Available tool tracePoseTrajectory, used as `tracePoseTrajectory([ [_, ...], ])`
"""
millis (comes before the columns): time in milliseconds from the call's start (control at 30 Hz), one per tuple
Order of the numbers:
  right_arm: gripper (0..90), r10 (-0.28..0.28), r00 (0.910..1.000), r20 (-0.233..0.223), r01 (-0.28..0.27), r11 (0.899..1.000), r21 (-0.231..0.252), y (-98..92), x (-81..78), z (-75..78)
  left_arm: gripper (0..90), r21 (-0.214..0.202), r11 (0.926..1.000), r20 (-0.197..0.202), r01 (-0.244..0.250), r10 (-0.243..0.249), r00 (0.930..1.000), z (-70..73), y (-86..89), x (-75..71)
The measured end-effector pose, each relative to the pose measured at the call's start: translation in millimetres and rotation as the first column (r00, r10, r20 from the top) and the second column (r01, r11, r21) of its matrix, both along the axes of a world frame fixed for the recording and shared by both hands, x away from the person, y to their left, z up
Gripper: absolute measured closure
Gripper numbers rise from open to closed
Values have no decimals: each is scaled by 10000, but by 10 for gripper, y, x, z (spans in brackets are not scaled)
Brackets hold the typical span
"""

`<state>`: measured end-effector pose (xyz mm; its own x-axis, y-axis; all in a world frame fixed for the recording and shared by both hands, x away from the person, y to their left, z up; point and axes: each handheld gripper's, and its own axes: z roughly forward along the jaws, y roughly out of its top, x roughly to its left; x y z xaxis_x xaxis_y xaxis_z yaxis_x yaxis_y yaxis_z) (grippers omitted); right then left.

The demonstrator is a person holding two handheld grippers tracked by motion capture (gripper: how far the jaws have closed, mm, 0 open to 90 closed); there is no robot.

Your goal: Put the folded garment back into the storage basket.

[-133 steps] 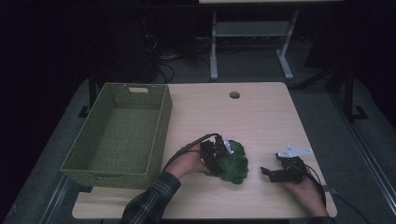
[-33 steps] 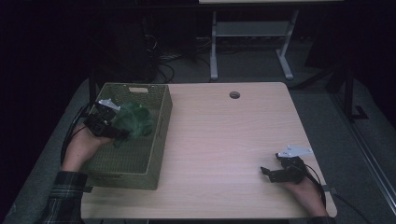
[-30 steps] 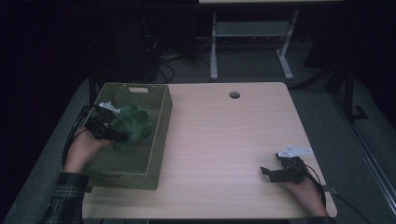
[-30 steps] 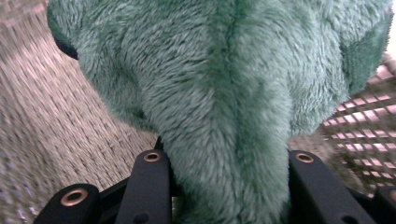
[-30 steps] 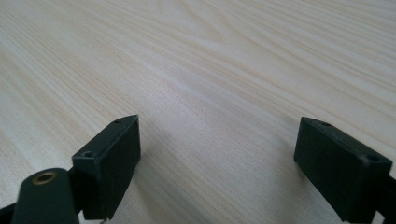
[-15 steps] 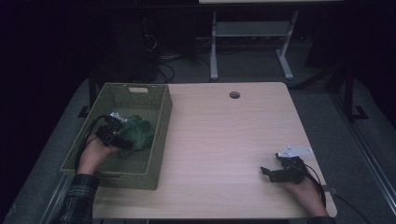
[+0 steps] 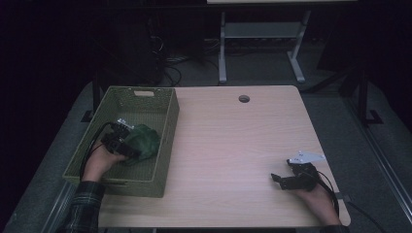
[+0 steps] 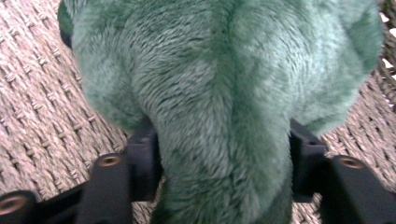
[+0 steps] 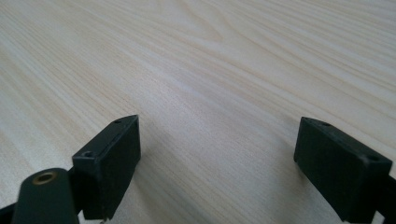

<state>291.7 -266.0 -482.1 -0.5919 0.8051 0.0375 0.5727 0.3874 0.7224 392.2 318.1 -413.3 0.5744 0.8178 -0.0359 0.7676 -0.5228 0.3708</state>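
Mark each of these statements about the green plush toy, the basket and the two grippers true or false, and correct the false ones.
1. The green plush toy lies inside the woven basket. True.
2. The basket stands on the right side of the table. False: in the high view it stands at the left.
3. The right gripper holds the toy. False: its jaws are open with nothing between them, over bare wood.
4. The toy sits between the jaws of the left gripper. True: those jaws have just been opening.
5. A round hole is cut in the table near its far edge. True.
6. A second toy lies beside the right gripper. False: the wood around it is bare.
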Motion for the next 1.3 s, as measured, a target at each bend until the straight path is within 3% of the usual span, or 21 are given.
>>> tracePoseTrajectory([
  [367, 143, -19, 10000, 15, 19, 10000, -20, -3, 2, 0, 134, 188, 9998, 393, -61, 54, 9992, -29, 10, -36],
  [533, 143, -20, 10000, 15, 20, 10000, -20, -3, 2, 0, 130, 246, 9997, 596, -64, 49, 9982, -10, 18, -41],
  [767, 143, -18, 10000, 19, 18, 10000, -21, -3, 3, 0, 131, -56, 9996, 931, -265, 269, 9953, 115, 82, -67],
  [1067, 143, -19, 10000, 15, 19, 10000, -21, -3, 2, 0, 131, -169, 9995, 1396, -268, 289, 9898, 335, 127, -132],
  [1300, 141, -39, 10000, 50, 39, 10000, -24, 0, 1, -2, 131, -450, 9990, 1820, -77, 157, 9832, 545, 35, -169],
])
